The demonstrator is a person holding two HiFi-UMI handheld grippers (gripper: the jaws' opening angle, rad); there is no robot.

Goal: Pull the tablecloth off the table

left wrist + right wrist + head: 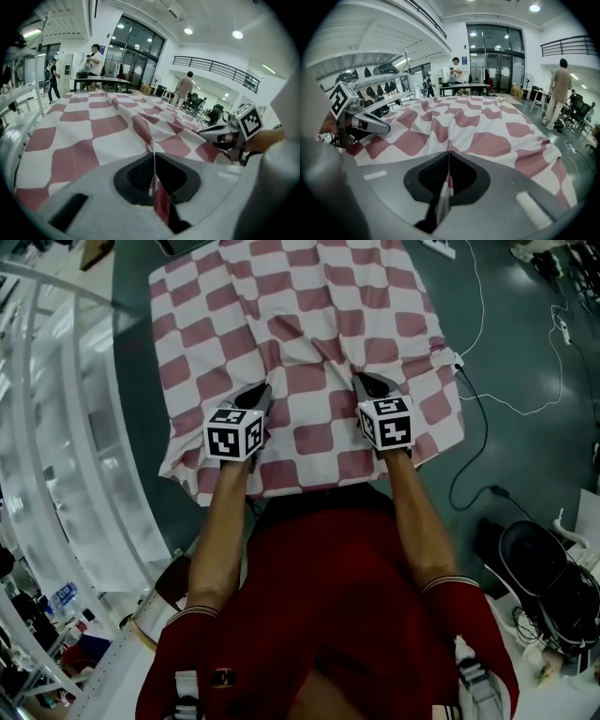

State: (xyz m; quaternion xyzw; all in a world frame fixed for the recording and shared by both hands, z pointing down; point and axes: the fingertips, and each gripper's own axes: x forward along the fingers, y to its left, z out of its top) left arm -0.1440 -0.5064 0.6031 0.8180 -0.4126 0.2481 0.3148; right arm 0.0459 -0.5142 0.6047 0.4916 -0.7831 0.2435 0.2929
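That red-and-white checked tablecloth (309, 324) looks thin, soft and light. It puckers into ridges wherever it's pinched, so I'd expect it to bunch and drag rather than slide off as one flat sheet. It's spread over the whole bench, filling the upper middle of the head view, with its near edge hanging down at mid-frame right in front of you. The bench itself is completely hidden underneath. Your hold looks decent: the left gripper (260, 392) has its jaws closed tight on a raised fold just inside the near edge, left of centre. The right gripper (368, 382) is clamped the same way on a fold right of centre, and both gripper views show a sliver of cloth squeezed between the pads. Nothing's sitting on the cloth that I can see, so no snags there. My guess is an even pull with both hands keeps it from skewing. Room-wise, there's a dark green floor (525, 343) with cables (473, 427) trailing along the right side and white shelving (66, 446) down the left edge. A few people (559, 89) are standing well off in the background.
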